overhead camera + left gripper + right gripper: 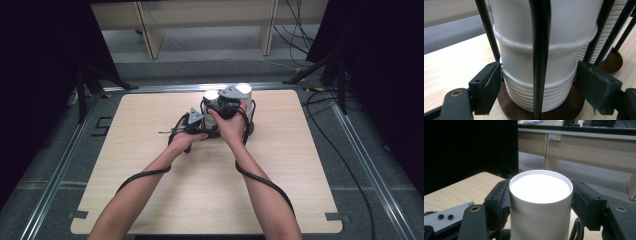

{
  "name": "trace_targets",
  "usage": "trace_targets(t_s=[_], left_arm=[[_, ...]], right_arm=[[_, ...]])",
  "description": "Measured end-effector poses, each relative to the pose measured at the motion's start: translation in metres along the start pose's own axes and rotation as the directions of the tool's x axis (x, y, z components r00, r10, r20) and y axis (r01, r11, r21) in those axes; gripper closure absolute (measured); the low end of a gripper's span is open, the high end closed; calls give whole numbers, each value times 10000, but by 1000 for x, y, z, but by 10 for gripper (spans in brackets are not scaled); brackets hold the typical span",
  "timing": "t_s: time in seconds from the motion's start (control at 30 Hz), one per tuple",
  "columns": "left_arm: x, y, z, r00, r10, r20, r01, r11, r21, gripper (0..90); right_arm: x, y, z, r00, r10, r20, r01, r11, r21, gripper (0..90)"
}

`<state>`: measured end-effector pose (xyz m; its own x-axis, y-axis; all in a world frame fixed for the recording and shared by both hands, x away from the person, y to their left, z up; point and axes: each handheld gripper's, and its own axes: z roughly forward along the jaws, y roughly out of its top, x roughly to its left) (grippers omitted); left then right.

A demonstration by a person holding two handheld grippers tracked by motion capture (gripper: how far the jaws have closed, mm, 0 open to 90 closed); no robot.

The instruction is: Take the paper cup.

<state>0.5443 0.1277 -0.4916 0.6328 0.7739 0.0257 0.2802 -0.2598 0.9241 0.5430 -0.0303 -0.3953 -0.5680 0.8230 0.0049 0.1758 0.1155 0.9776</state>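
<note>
Desk (150, 200): pale wood-grain top with rounded corners.
Cup stack (539, 82): smooth white paper cups, nested with ribbed rims, stood on a round dark wooden base (509, 107) inside thin black wire rods (539, 50), mid-desk toward the far edge.
Left gripper (539, 87): jaws set against both sides of the stack's lower rims.
Right gripper (540, 202): jaws closed on the top cup (540, 195), a plain white cylinder.

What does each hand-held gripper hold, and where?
Right hand-held gripper: top cup, near its rim. Left hand-held gripper: cup stack, near its bottom.
</note>
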Motion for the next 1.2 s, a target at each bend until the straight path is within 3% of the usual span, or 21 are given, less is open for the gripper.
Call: trace_targets(t_s=[0.03,0.27,0.3,0.33,0.47,0.6,0.73,0.77,0.8,0.83,0.93,1.07,1.13,1.2], left_arm=[[0,0,0,10000,6,7,-6,10000,10,212],[0,0,0,10000,-9,-27,9,9999,104,212],[0,0,0,10000,-19,-25,19,10000,91,211],[-2,0,1,9998,-212,35,212,9997,-70,211],[-1,0,1,9997,-241,15,241,9997,-33,211],[-1,0,1,9998,-186,-26,186,9998,-26,211],[-1,0,2,9999,-162,-19,162,9999,-48,211],[-1,0,2,9999,-162,-19,162,9999,-48,211],[0,0,1,9999,85,-65,-84,9999,146,211],[0,0,1,9999,90,-77,-89,9999,146,211],[0,0,2,10000,75,-4,-75,9999,121,211],[0,0,2,10000,66,-1,-66,9999,133,210],[-1,-1,2,9999,-104,40,103,9999,19,210],[-1,-1,3,9999,-121,46,121,9999,29,210]], right_arm=[[2,4,-3,9998,217,-47,-217,9998,-24,350],[5,17,-10,9999,97,-37,-98,9994,-336,350],[3,19,-10,9999,-131,43,133,9989,-441,351],[4,20,-11,10000,61,-33,-62,9989,-475,351],[4,25,-15,9998,175,15,-174,9982,-582,351],[0,31,-18,9997,-180,149,193,9956,-914,351],[2,34,-22,9997,262,16,-260,9971,-722,352],[2,34,-22,9997,262,16,-260,9971,-722,352],[1,35,-22,9998,183,-58,-187,9962,-856,351],[0,38,-24,9998,-171,85,178,9952,-962,352],[2,39,-25,9998,180,-50,-184,9955,-933,352],[3,43,-27,10000,85,-25,-87,9949,-1005,353],[2,47,-28,9998,-194,8,194,9922,-1233,353],[4,47,-29,10000,51,-15,-53,9930,-1178,352]])
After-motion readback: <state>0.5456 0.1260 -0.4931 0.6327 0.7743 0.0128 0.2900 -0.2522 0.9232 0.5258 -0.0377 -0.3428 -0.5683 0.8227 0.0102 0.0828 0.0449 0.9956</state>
